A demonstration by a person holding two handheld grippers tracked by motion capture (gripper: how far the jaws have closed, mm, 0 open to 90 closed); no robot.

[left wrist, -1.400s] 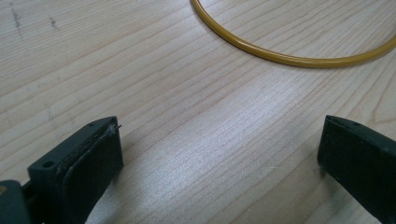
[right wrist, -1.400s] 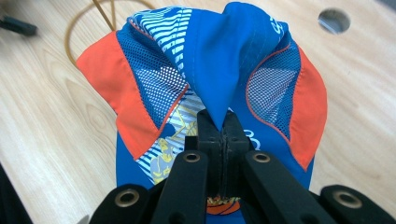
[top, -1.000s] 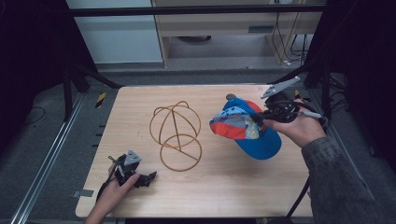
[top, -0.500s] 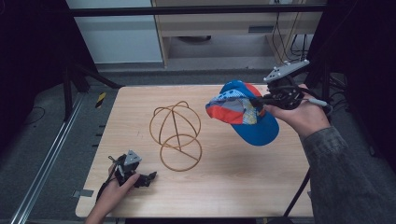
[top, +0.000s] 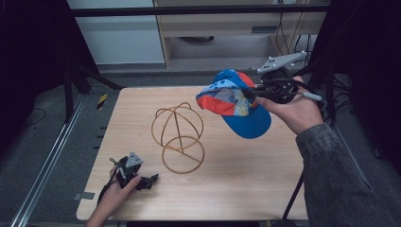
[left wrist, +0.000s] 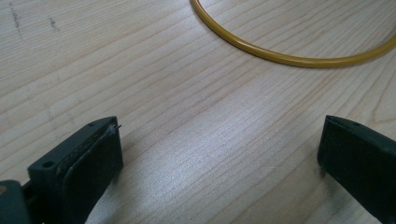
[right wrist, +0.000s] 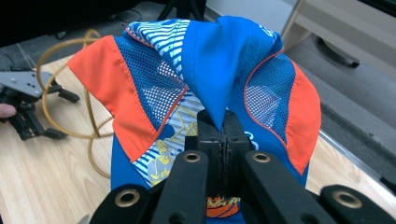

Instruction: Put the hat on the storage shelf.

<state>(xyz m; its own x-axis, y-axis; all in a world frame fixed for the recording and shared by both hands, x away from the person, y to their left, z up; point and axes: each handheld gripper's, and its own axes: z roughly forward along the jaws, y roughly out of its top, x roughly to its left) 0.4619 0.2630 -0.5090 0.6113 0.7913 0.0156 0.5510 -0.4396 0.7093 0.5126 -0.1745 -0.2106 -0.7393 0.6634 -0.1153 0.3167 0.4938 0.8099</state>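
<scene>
**Cap held in the air above the table**

The right gripper (top: pixel 250 93) is clenched on the blue cloth of the blue and orange cap (top: pixel 234 101), holding it in the air over the right far part of the wooden table (top: pixel 246 179). The wire hat stand (top: pixel 178 140) sits near the middle. The left gripper (top: pixel 152 179) rests near the front left corner, jaws apart and holding nothing.

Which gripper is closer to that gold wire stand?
Left. The left gripper rests on the table just beside the wire stand's base ring; the right gripper holds the cap up, farther off.
</scene>
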